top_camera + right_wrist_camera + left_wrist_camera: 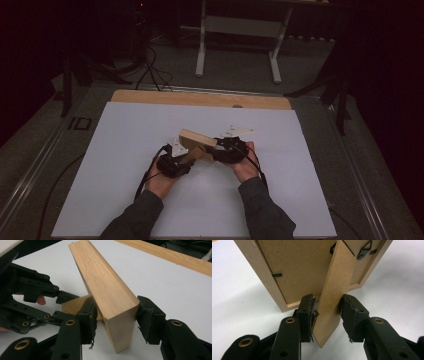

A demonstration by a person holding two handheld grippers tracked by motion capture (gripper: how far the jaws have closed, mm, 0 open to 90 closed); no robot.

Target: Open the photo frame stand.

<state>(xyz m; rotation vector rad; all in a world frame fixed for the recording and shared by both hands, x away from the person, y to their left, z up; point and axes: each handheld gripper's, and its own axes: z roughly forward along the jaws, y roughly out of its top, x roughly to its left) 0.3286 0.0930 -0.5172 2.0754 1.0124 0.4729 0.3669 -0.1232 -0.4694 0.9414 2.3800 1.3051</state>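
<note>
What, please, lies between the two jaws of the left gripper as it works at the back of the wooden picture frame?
The fibreboard stand leg of the picture frame, shown in the left gripper view: the left gripper grips it.

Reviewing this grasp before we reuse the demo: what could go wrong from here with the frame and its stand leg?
1. The left gripper pinches only the thin fibreboard stand leg; pulling it further could strain or snap it where it joins the back.
2. The right gripper clamps the wooden picture frame near one corner, so the frame could pivot or slip.
3. The frame is tilted above the white table sheet; a lost grip would probably drop it.
</note>
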